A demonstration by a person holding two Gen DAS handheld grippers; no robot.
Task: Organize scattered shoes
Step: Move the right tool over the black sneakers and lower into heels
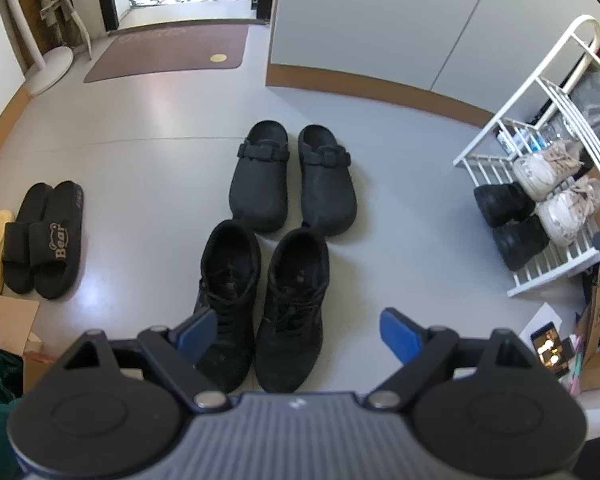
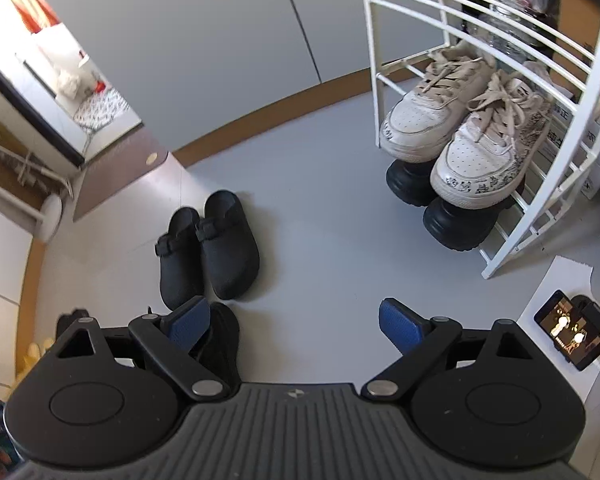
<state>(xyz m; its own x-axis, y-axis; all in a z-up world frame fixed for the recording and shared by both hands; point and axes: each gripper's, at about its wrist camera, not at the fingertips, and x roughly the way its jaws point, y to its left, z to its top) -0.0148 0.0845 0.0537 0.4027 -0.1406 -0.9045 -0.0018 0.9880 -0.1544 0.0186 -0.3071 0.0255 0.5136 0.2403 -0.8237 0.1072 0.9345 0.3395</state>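
Tongs of both hands, left [image 1: 296,330] and right [image 2: 294,326], gape wide and hold nothing above the floor [image 1: 148,152], where black lace-ups [image 1: 260,304], black clogs [image 1: 292,176] and slides [image 1: 44,236] sit paired; white sneakers [image 2: 460,128] occupy the rack [image 2: 512,236]. Risks are judged: a soft collar could slip a pinch, a swung shoe could clip the rack's bars, and the phone [image 2: 570,334] beside its foot crowds the approach.

Grey floor [image 1: 148,152] w/ shoe pairs, we see.
On it: black clogs [image 1: 292,176], black sneakers [image 1: 260,304], black slides [image 1: 44,236], brown mat [image 1: 168,52], white rack [image 1: 540,216].
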